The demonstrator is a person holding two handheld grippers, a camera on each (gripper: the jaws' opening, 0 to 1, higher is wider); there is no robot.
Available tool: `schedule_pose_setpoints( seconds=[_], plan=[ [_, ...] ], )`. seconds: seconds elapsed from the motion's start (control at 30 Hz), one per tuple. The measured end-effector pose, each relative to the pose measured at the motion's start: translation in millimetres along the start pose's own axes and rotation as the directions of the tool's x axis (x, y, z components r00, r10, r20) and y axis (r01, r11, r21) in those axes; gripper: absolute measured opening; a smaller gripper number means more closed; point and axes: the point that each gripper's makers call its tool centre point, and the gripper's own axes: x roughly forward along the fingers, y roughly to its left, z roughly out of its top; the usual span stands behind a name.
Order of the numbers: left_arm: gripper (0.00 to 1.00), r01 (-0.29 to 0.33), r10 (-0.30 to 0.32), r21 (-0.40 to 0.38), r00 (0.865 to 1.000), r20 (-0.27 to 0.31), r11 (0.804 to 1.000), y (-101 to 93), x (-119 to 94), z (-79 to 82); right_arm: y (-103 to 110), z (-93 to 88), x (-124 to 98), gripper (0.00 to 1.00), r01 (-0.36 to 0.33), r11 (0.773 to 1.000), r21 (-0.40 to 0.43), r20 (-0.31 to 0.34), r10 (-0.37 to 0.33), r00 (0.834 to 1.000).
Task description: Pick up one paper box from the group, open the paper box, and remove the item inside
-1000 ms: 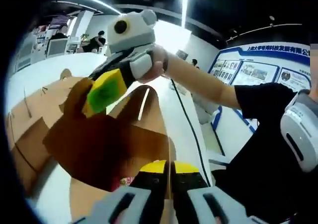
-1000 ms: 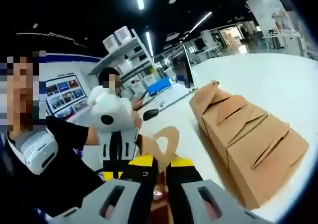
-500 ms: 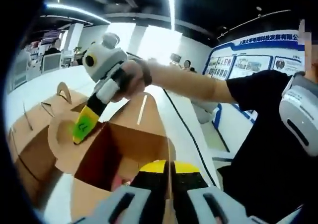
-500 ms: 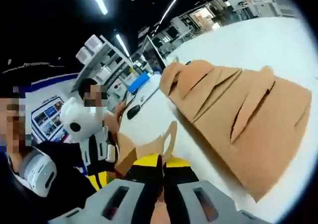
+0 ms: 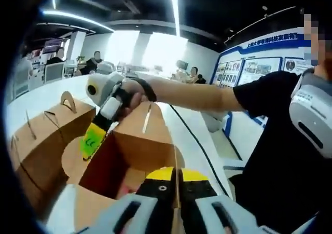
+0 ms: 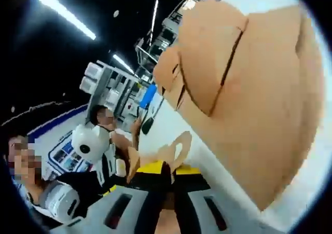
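Left gripper view: the left tongs (image 5: pixel 175 174) rise from the bottom centre with their yellow-tipped jaws pressed together on the near wall of an open brown paper box (image 5: pixel 140 146). The box occupies the lower centre of the frame; its top flaps stand apart and its dark reddish interior is exposed at centre left. Something pinkish lies inside, too unclear to identify. The right tongs (image 5: pixel 93 140) enter from the upper centre, held in a person's hand (image 5: pixel 129 91), and their yellow-green tip sits at the box's opening at centre left, beside a rounded flap. Whether those jaws are parted cannot be told here. More closed paper boxes (image 5: pixel 46 130) with handle cut-outs stand at the left on the white tabletop (image 5: pixel 197 140).

Right gripper view: the right tongs (image 6: pixel 165 170) rise from the bottom centre, jaws close together with a thin brown flap (image 6: pixel 176 146) between the yellow tips. The group of closed boxes (image 6: pixel 249 99) lies across the right and upper right. The left tongs (image 6: pixel 111 164) appear at lower left, behind the flap.
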Motion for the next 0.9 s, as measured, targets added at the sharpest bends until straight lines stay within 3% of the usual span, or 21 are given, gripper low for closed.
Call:
schedule_pose_setpoints(
  seconds=[0.1, 0.13, 0.17, 0.2, 0.23, 0.27, 0.3, 0.37, 0.43, 0.47, 0.5, 0.53, 0.57, 0.6, 0.63, 0.77, 0.83, 0.87, 0.9],
  plan=[
    [0.06, 0.009, -0.009, -0.002, 1.0, 0.0, 1.0, -0.9, 0, 0.0, 7, 6.2, -17, 0.13, 0.016, 1.0, -0.017, 0.041, -0.015, 0.999],
    [0.06, 0.009, -0.009, -0.003, 1.0, 0.0, 1.0, -0.8, 0, 0.1, 7, 10.3, -22, 0.16, 0.043, 0.999, -0.029, 0.068, -0.041, 0.997],
    [0.06, 0.009, -0.009, -0.002, 1.0, 0.0, 1.0, -0.7, 0, 0.1, 10, 17.6, -33, 0.22, 0.118, 0.986, -0.118, 0.12, -0.103, 0.987],
    [0.06, 0.008, -0.008, -0.001, 1.0, 0.0, 1.0, -0.6, 0, 0.2, 12, 21.1, -43, 0.28, 0.2, 0.951, -0.236, 0.158, -0.165, 0.973],
    [0.06, 0.009, -0.009, -0.002, 1.0, 0.001, 1.0, -0.5, 0, 0.2, 14, 20.0, -51, 0.33, 0.27, 0.892, -0.364, 0.173, -0.22, 0.96],
    [0.06, 0.01, -0.01, -0.002, 1.0, 0.001, 1.0, -0.4, 0, 0.2, 15, 15.8, -57, 0.37, 0.32, 0.808, -0.495, 0.171, -0.27, 0.948],
    [0.06, 0.012, -0.012, -0.002, 1.0, 0.002, 1.0, -0.3, 0, 0.2, 16, 10.1, -60, 0.37, 0.345, 0.703, -0.622, 0.157, -0.32, 0.934],
    [0.06, 0.014, -0.014, -0.001, 1.0, 0.002, 1.0, 0.0, 0, 0.1, 18, -1.9, -58, 0.35, 0.318, 0.456, -0.831, 0.115, -0.418, 0.901],
    [0.06, 0.016, -0.016, -0.002, 1.0, 0.002, 1.0, 0.1, -1, 0.1, 21, -10.9, -49, 0.31, 0.216, 0.219, -0.952, 0.079, -0.504, 0.86],
    [0.06, 0.017, -0.017, -0.003, 1.0, 0.003, 1.0, 0.1, -1, 0.0, 23, -13.9, -42, 0.3, 0.158, 0.124, -0.98, 0.068, -0.537, 0.841],
    [0.06, 0.018, -0.018, -0.003, 1.0, 0.003, 1.0, 0.2, -1, 0.0, 25, -15.8, -34, 0.29, 0.108, 0.054, -0.993, 0.06, -0.559, 0.827],
    [0.06, 0.02, -0.02, -0.005, 1.0, 0.003, 1.0, 0.2, -1, -0.1, 28, -16.7, -26, 0.29, 0.075, 0.012, -0.997, 0.055, -0.569, 0.821],
    [0.06, 0.02, -0.02, -0.009, 1.0, 0.002, 1.0, 0.3, -1, -0.2, 31, -16.4, -18, 0.26, 0.066, 0.001, -0.998, 0.054, -0.562, 0.825],
    [0.06, 0.02, -0.02, -0.006, 1.0, -0.002, 1.0, 0.4, -1, -0.2, 32, -15.6, -12, 0.26, 0.076, 0.028, -0.997, 0.048, -0.552, 0.833],
    [0.06, 0.019, -0.02, -0.013, 1.0, -0.006, 1.0, 1.0, -1, -0.2, 25, -17.6, -13, 0.25, 0.076, 0.079, -0.994, 0.017, -0.575, 0.818],
    [0.06, 0.015, -0.015, -0.01, 1.0, -0.001, 1.0, 1.1, -1, -0.6, 13, -18.0, -11, 0.2, 0.083, 0.193, -0.978, -0.048, -0.589, 0.806],
    [0.06, 0.006, -0.006, 0.0, 1.0, 0.005, 1.0, 0.9, -1, -0.8, 13, -24.8, -9, 0.13, 0.083, 0.272, -0.959, -0.092, -0.573, 0.814],
    [0.06, 0.004, -0.004, 0.004, 1.0, 0.01, 1.0, 1.0, -1, -0.7, 13, -28.0, -9, 0.1, 0.063, 0.285, -0.956, -0.112, -0.559, 0.821],
    [0.06, 0.003, -0.003, 0.006, 1.0, 0.014, 1.0, 1.2, -1, -0.5, 14, -27.0, -10, 0.09, 0.056, 0.277, -0.959, -0.112, -0.554, 0.825]
  ],
)
